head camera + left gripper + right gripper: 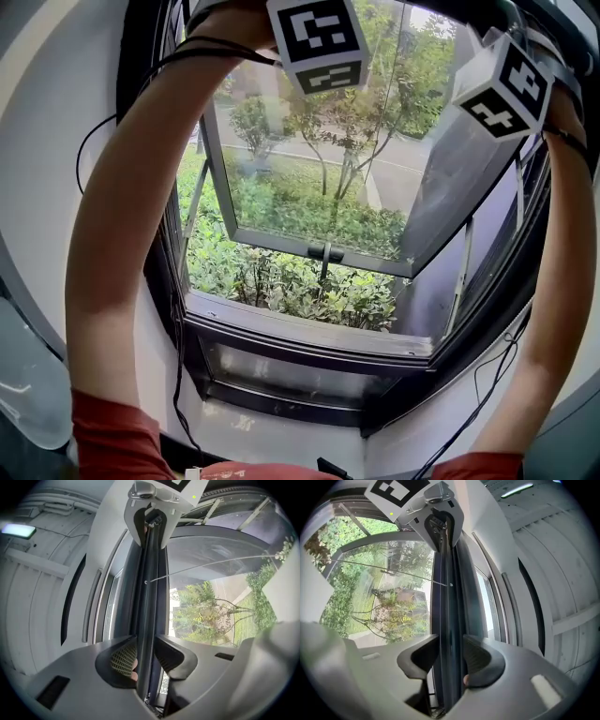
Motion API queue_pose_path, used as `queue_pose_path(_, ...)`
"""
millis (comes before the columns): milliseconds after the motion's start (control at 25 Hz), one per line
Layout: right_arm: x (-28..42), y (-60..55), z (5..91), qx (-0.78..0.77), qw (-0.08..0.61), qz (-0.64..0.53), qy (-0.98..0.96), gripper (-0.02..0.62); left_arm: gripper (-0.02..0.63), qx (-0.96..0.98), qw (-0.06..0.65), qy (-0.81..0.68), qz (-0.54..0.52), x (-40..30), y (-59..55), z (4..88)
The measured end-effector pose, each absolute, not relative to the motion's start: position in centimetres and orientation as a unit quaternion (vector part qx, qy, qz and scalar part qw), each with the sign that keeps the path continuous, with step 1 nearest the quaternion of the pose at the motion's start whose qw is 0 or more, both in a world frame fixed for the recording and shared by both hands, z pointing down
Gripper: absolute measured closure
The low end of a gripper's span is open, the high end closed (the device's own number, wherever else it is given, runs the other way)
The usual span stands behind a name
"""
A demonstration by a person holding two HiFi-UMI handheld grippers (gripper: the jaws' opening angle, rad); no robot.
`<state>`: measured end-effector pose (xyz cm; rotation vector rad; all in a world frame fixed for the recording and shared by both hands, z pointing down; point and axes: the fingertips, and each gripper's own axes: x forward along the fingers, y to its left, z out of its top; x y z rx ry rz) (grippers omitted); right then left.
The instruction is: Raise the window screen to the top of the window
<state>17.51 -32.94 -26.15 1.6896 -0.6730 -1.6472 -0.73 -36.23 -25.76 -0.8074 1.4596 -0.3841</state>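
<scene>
Both arms reach up high at the window. The screen bar is up near the top of the window and runs between the fingers of both grippers. The left gripper has its fingers a little apart, one on each side of the bar, not squeezing it. The right gripper also has loose fingers round the bar. Lower down, the glass pane swings out over green bushes.
</scene>
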Motion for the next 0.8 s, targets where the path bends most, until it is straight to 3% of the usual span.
queue_pose_path(800,17.9,-31.1,-18.4,0.623,0.319,-0.647,-0.302,0.442,0.492,-0.399,0.653,0.628,-0.139,-1.8,-33.8,-18.8)
